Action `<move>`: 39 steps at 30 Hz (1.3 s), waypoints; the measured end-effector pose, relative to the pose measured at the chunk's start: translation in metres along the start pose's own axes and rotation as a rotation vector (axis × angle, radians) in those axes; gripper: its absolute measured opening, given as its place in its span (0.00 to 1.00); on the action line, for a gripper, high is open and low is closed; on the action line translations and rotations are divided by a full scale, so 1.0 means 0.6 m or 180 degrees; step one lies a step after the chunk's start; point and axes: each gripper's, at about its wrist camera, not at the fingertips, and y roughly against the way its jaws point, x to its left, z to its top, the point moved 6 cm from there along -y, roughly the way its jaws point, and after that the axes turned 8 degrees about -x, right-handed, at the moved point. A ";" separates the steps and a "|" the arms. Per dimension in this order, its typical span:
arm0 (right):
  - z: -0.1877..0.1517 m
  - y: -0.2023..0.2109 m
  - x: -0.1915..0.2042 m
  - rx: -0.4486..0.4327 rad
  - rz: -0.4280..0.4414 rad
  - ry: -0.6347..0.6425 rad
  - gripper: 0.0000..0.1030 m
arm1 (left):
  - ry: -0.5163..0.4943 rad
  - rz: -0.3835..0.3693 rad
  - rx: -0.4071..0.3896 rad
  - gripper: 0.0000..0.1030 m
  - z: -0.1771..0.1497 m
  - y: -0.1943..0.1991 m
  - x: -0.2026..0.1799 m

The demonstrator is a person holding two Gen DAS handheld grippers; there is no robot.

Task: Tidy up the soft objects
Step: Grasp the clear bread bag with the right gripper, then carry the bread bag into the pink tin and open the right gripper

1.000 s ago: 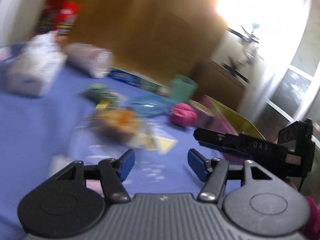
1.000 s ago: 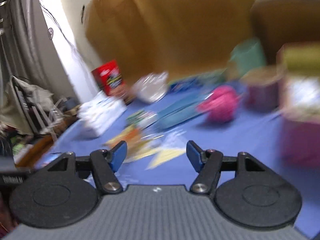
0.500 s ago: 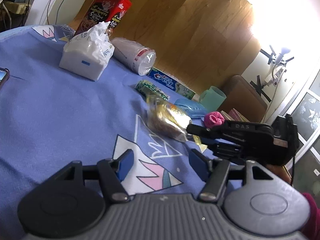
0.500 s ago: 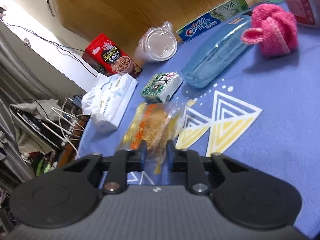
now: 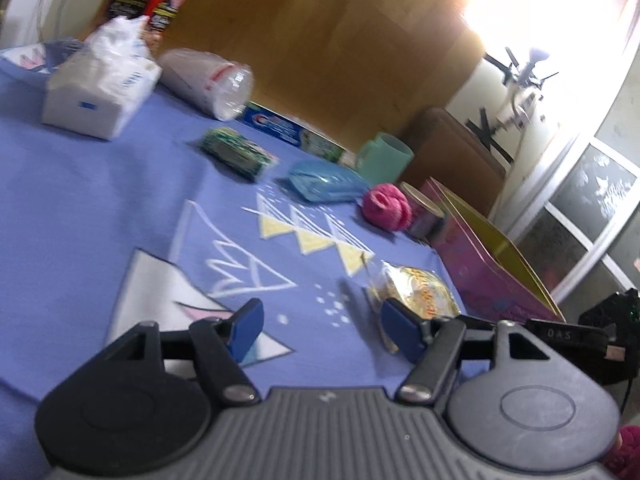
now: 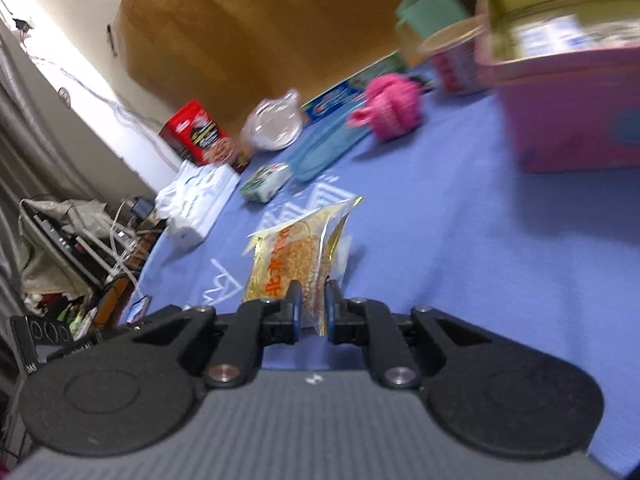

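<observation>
From the left wrist, the left gripper [image 5: 318,326] hangs over the blue cloth [image 5: 80,208] with its jaws opening and nothing between them, and the snack packet [image 5: 416,292] shows just past its right fingertip, near the pink box [image 5: 492,276]. From the right wrist alone the grip shows: the right gripper [image 6: 311,310] is clenched on the packet's near edge, and this view looks into the box's open top [image 6: 560,36], with a pink knitted ball [image 6: 394,106] beyond.

R tongs [image 6: 311,308] shut on, lifted snack bag [image 6: 298,256].
</observation>
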 end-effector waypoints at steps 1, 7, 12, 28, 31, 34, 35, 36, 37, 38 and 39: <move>-0.001 0.009 -0.008 -0.0047 -0.0050 0.0005 0.15 | -0.0034 -0.0021 0.0037 0.65 -0.003 -0.006 -0.008; -0.002 0.027 -0.018 -0.0202 -0.0096 0.0144 0.53 | -0.0102 -0.0118 0.0180 0.65 -0.005 -0.025 -0.043; -0.019 0.028 0.020 -0.0186 -0.0082 0.0914 0.68 | -0.0085 -0.0241 0.0294 0.71 0.005 -0.048 -0.070; -0.036 -0.033 0.039 -0.0153 -0.0291 0.2066 0.64 | -0.0500 -0.0410 0.0701 0.59 -0.011 -0.150 -0.172; -0.014 -0.005 0.049 -0.0479 -0.0322 0.2074 0.64 | -0.0651 -0.0575 0.0560 0.59 0.022 -0.149 -0.214; 0.029 0.034 0.042 -0.0832 -0.0441 0.2095 0.64 | -0.0815 -0.0774 0.0503 0.59 0.047 -0.172 -0.277; 0.044 0.045 0.036 -0.0924 -0.0495 0.2087 0.64 | -0.0869 -0.0835 0.0494 0.59 0.052 -0.183 -0.299; 0.060 0.058 0.028 -0.1023 -0.0570 0.2081 0.64 | -0.0943 -0.0903 0.0477 0.59 0.055 -0.196 -0.325; 0.074 0.069 0.017 -0.1098 -0.0647 0.2075 0.64 | -0.1026 -0.0969 0.0465 0.59 0.054 -0.213 -0.353; 0.089 0.082 0.004 -0.1169 -0.0736 0.2058 0.64 | -0.1082 -0.1021 0.0467 0.59 0.053 -0.228 -0.377; 0.103 0.094 -0.012 -0.1224 -0.0829 0.2028 0.64 | -0.1116 -0.1079 0.0489 0.60 0.049 -0.245 -0.400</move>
